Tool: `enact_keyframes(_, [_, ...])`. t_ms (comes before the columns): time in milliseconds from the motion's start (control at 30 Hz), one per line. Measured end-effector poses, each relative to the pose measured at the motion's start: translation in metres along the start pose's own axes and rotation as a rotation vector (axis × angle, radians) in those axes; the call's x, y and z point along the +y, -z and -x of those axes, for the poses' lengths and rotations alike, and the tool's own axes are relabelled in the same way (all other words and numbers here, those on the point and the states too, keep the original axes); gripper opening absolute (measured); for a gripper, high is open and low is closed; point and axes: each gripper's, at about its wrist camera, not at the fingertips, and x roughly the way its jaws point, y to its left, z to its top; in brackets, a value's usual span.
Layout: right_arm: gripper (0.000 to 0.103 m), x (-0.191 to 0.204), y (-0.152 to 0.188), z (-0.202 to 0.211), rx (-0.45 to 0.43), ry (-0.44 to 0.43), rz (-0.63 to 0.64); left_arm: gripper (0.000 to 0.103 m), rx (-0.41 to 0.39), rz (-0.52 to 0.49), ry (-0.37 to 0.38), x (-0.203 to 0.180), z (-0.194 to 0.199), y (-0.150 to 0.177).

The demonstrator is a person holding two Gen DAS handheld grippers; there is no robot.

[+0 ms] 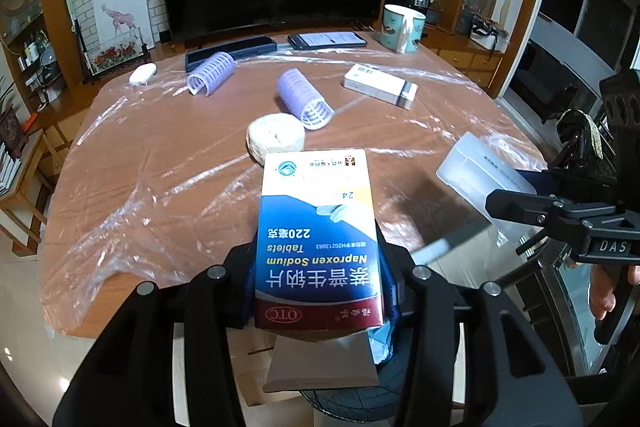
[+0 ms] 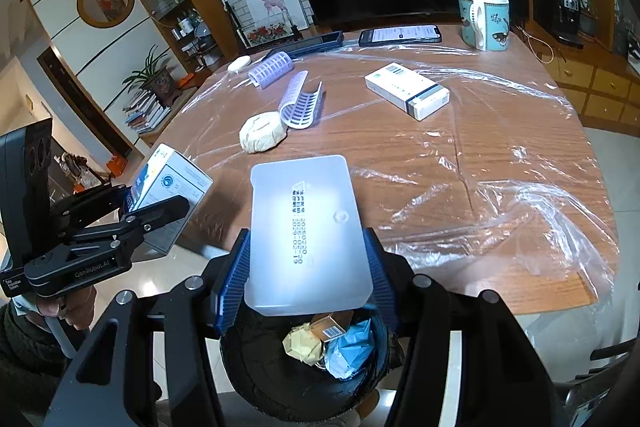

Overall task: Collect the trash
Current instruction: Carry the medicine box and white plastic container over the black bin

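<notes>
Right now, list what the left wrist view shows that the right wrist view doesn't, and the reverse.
Left wrist only: the Naproxen Sodium box's printed blue face, held in the left gripper.
Right wrist only: the trash bin's contents, crumpled paper and blue wrapper, under the translucent plastic case in the right gripper.
Both: mug, phone, white box, purple hair rollers.

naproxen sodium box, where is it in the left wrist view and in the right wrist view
Left wrist view: the naproxen sodium box fills the lower centre, clamped in the left gripper.
Right wrist view: it sits at the left edge, held in that gripper.
Shared landmark: the teal mug at the table's far right.
</notes>
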Motion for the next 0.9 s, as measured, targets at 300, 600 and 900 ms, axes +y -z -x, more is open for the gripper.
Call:
enact_keyframes(300, [0.054,-0.001,0.021,0.013,0.009,-0.004,-0.008,0.047,0.014,-0.005,0.001,-0.017,0.003,0.017])
enact_keyframes(600, [0.054,0.002,0.044,0.014,0.049,-0.013,-0.011,0.047,0.045,-0.008,0.002,-0.025,0.001,0.034])
enact_keyframes(900, [0.054,0.007,0.059,0.008,0.077,-0.026,-0.021,0.048,0.063,0.018,0.031,-0.029,-0.001,0.044])
